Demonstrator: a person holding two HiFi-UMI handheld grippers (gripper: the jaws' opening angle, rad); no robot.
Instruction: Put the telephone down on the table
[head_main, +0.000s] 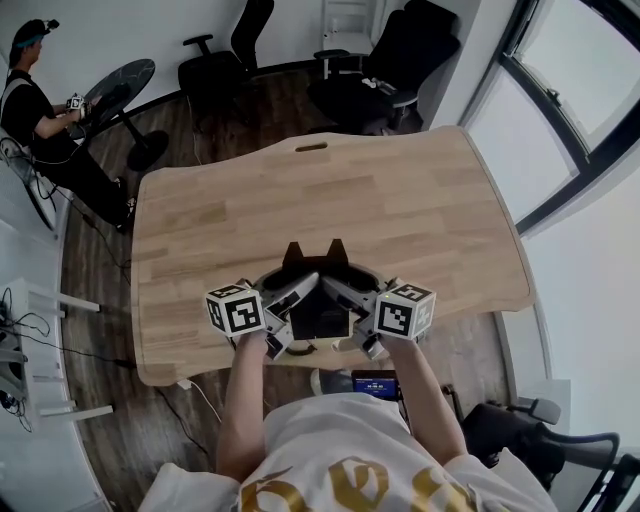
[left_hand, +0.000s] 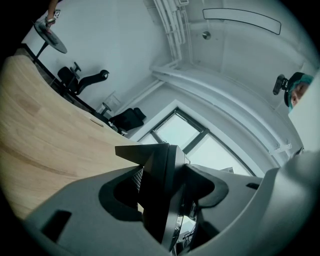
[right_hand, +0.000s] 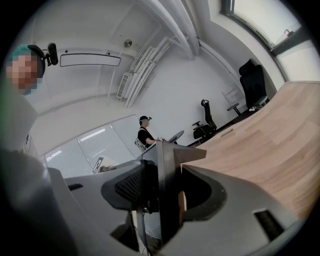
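1. The left hand-held gripper (left_hand: 165, 192) is clamped on one side edge of the telephone (left_hand: 159, 165), with a pad pressing each face of the dark body.
2. The right hand-held gripper (right_hand: 162, 192) grips the opposite edge in the same way. Two holds likely keep the telephone from swinging or tipping while it is carried.
3. From the head view, the telephone sits between the two tools at the near edge of the worktop (head_main: 420, 200), just in front of the person. Whether its underside already touches the wood cannot be told.
4. Both tools point roughly level toward the far side, where bare wood leaves plenty of room to set the telephone down.
5. At far left another person (head_main: 35, 95) sits by a round table, and office chairs (head_main: 225, 60) stand beyond the far edge, well apart from the work.
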